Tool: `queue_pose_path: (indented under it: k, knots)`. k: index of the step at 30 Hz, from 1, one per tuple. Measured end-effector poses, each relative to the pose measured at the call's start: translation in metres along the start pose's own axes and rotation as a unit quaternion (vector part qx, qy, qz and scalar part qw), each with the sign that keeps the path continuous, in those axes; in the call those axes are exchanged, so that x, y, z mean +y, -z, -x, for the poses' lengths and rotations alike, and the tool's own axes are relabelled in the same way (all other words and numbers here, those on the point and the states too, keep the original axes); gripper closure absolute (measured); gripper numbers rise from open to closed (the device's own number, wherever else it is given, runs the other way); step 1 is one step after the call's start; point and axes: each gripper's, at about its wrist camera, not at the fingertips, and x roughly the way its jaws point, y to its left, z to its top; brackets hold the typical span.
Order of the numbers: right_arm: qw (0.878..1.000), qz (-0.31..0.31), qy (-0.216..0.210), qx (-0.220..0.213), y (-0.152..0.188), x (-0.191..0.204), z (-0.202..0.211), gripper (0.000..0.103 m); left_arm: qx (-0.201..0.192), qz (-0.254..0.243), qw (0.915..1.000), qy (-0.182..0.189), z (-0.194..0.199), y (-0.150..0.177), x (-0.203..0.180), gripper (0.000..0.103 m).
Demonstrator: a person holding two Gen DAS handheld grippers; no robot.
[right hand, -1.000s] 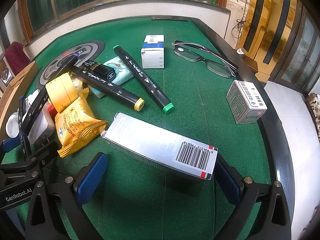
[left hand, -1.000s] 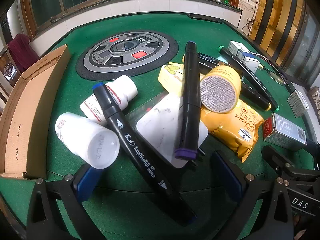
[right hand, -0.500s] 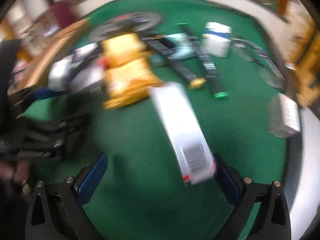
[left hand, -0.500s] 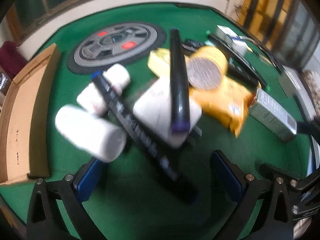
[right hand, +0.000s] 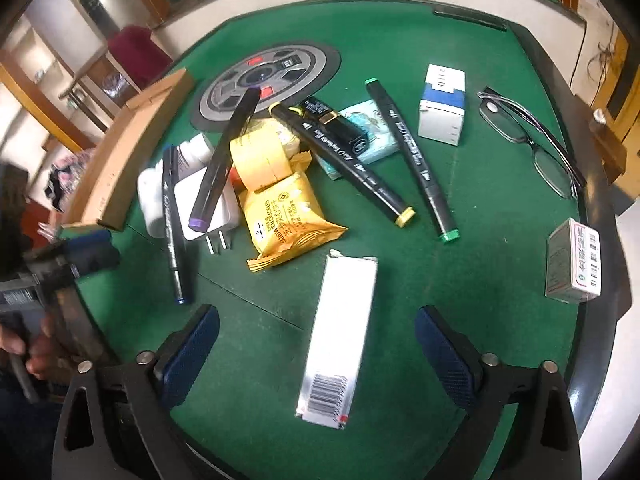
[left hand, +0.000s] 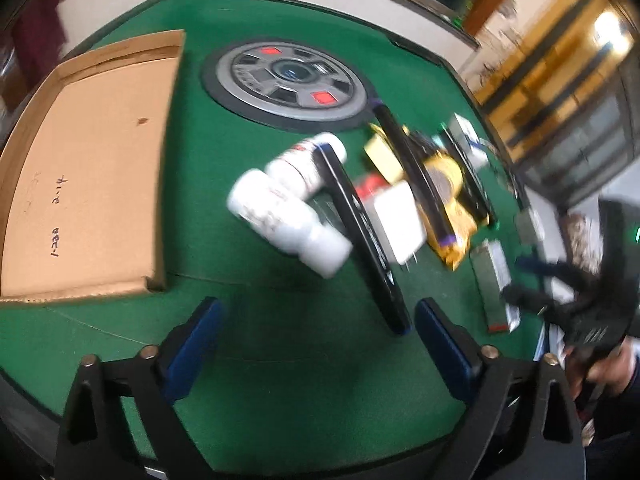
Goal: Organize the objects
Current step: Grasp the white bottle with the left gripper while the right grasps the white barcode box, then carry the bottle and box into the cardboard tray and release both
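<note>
My right gripper (right hand: 318,322) hangs over a long silver box (right hand: 340,340) that lies lengthwise between its blue pads. The pads stand clear of it and the jaws are closing. My left gripper (left hand: 318,340) is over bare green felt with nothing between its fingers, and its jaws are closing too. Ahead of it lies a pile: two white bottles (left hand: 288,216), a blue-capped marker (left hand: 360,232), a white charger (left hand: 396,224), a purple-capped marker (left hand: 412,176) and a yellow cracker packet (left hand: 456,216). A cardboard tray (left hand: 92,160) sits at the left.
A round grey console (right hand: 264,80) is set in the table's middle. To the right lie yellow-capped (right hand: 348,160) and green-capped (right hand: 412,160) markers, a white-and-blue box (right hand: 442,108), glasses (right hand: 528,140) and a small carton (right hand: 574,268) near the black table rim.
The left gripper has pulled back and swung left, so the pile looks farther and the tray fills more of its view. The right gripper has rolled; the silver box now lies lengthwise between its fingers.
</note>
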Motion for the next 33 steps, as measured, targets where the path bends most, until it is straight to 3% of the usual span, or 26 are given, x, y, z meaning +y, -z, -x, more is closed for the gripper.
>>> queue_pose_path:
  k: [3,6,8,13,14,15,17,19,23,33]
  knots:
    - [1.000,-0.017,0.008,0.019,0.003,-0.007,-0.007,0.031,0.006,0.024,0.9995,-0.021,-0.005,-0.010,0.007,0.011]
    - [0.999,-0.030,0.016,0.019,0.005,-0.010,-0.007,0.035,0.010,0.083,0.9963,-0.018,-0.009,-0.019,0.017,0.018]
    - [0.999,-0.028,0.019,0.018,0.006,-0.009,-0.007,0.040,0.011,0.101,0.9939,-0.042,-0.014,-0.025,0.016,0.026]
    - [0.999,-0.018,0.035,0.011,0.008,-0.006,-0.006,0.044,0.015,0.122,0.9884,-0.089,-0.028,-0.040,0.015,0.032]
    - [0.999,-0.016,0.036,0.010,0.007,-0.005,-0.007,0.047,0.015,0.122,0.9881,-0.093,-0.032,-0.042,0.015,0.034]
    - [0.999,-0.013,0.039,0.009,0.005,-0.003,-0.009,0.058,0.015,0.119,0.9882,-0.094,-0.035,-0.045,0.014,0.036]
    - [0.999,-0.007,0.050,0.009,0.005,-0.003,-0.009,0.067,0.021,0.112,0.9890,-0.094,-0.041,-0.048,0.014,0.058]
    - [0.999,-0.012,0.043,0.010,0.004,-0.007,-0.007,0.073,0.021,0.094,0.9893,-0.110,-0.046,-0.049,0.011,0.064]
    - [0.999,-0.016,0.038,0.009,0.005,-0.008,-0.008,0.073,0.015,0.064,0.9920,-0.108,-0.046,-0.043,0.007,0.070]
    - [0.999,-0.044,0.017,-0.012,0.003,-0.010,0.000,0.073,0.000,0.025,0.9955,-0.092,-0.032,-0.025,0.001,0.070]
